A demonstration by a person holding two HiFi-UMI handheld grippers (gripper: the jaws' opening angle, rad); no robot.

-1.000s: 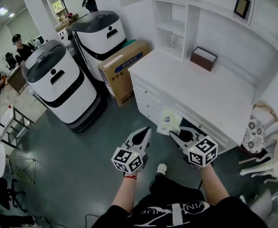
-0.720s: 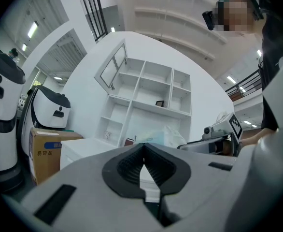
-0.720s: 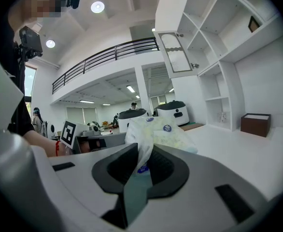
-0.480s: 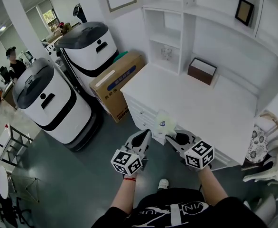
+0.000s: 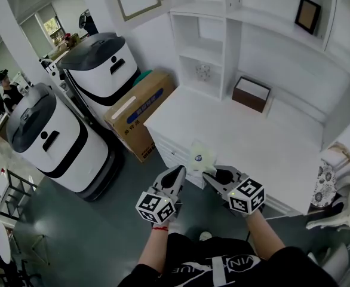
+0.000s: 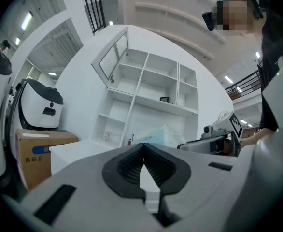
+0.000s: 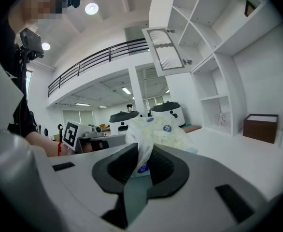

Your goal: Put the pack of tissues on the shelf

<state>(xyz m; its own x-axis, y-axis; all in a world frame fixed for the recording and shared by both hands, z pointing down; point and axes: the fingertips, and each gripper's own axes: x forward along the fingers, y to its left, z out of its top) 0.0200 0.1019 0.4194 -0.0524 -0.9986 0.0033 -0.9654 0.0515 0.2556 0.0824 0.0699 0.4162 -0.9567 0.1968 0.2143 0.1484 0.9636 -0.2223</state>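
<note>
The white shelf [image 5: 232, 46] fills the upper right of the head view, its open compartments facing out, with a small picture frame [image 5: 307, 15] in an upper one at the right. Below it a white counter [image 5: 252, 139] runs from centre to right edge; its front edge and left corner lie just above the two grippers. Two white-and-black machines [image 5: 49, 142] stand at the left, and a cardboard box [image 5: 140, 109] is wedged between the nearer-to-centre one and the counter's left end. Dark floor [image 5: 103, 220] spreads across the lower left — the widest free ground in the frame. A brown box [image 5: 251, 93] sits at the back of the counter top, near the shelf's foot.

The right gripper [image 5: 208, 176] has its jaws clamped on the pack of tissues [image 5: 201, 157], pinching the wrapper's end; the pack stands out ahead of the jaws, in the air over the counter's front edge. The left gripper [image 5: 179, 172] is just beside it at lower centre — jaws together at the tips, nothing between them.
</note>
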